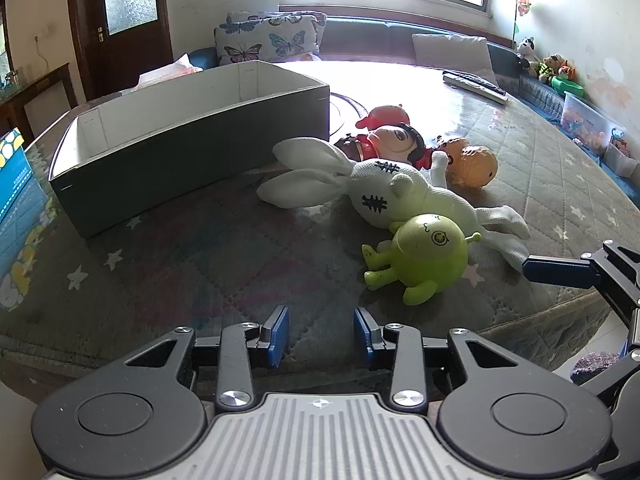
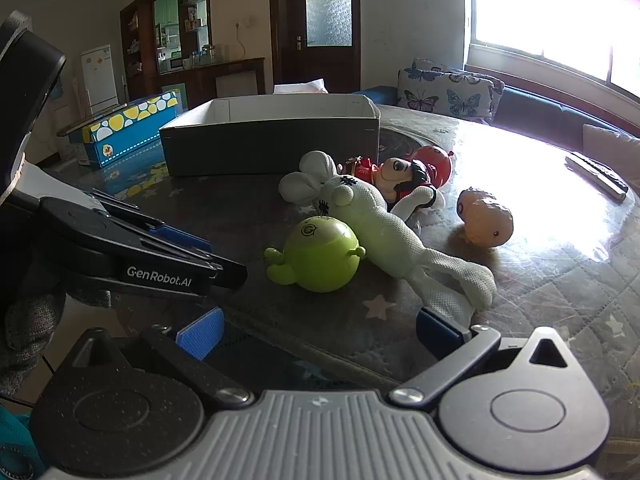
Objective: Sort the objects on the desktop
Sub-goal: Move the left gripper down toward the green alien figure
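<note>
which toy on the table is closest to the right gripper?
The white plush rabbit: its leg end lies right by the open right gripper. The green round toy, orange toy and red-dressed doll lie farther off.

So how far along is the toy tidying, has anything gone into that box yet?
Nothing looks done: as far as the views show, the box holds nothing. Nothing is in hand; the left gripper and right gripper are both open. Left on the table: the green toy, white rabbit, doll and orange toy.
</note>
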Motion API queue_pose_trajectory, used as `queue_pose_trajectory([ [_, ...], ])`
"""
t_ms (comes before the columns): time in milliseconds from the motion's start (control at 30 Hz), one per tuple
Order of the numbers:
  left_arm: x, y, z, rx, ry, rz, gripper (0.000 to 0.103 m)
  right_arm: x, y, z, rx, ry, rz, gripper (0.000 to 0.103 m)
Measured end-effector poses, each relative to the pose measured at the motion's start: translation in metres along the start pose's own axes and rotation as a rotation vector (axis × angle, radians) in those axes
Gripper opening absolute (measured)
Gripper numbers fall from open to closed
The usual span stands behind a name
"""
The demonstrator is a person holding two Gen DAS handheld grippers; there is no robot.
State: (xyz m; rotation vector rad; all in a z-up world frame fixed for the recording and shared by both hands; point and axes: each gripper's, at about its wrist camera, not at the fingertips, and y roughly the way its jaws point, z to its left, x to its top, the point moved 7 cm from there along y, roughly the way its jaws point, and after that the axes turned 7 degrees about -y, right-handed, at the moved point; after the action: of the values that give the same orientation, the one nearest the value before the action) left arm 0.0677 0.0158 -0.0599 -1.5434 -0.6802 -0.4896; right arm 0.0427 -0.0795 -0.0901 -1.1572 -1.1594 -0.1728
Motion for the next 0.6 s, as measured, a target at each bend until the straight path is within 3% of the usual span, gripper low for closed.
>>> queue_pose_trajectory([
  [600, 0.0086, 0.0070, 0.0001, -0.010, 0.000, 0.017, 0.038, 0.0054, 0.0029, -0.0061, 0.002, -0.004, 0.002, 0.103],
])
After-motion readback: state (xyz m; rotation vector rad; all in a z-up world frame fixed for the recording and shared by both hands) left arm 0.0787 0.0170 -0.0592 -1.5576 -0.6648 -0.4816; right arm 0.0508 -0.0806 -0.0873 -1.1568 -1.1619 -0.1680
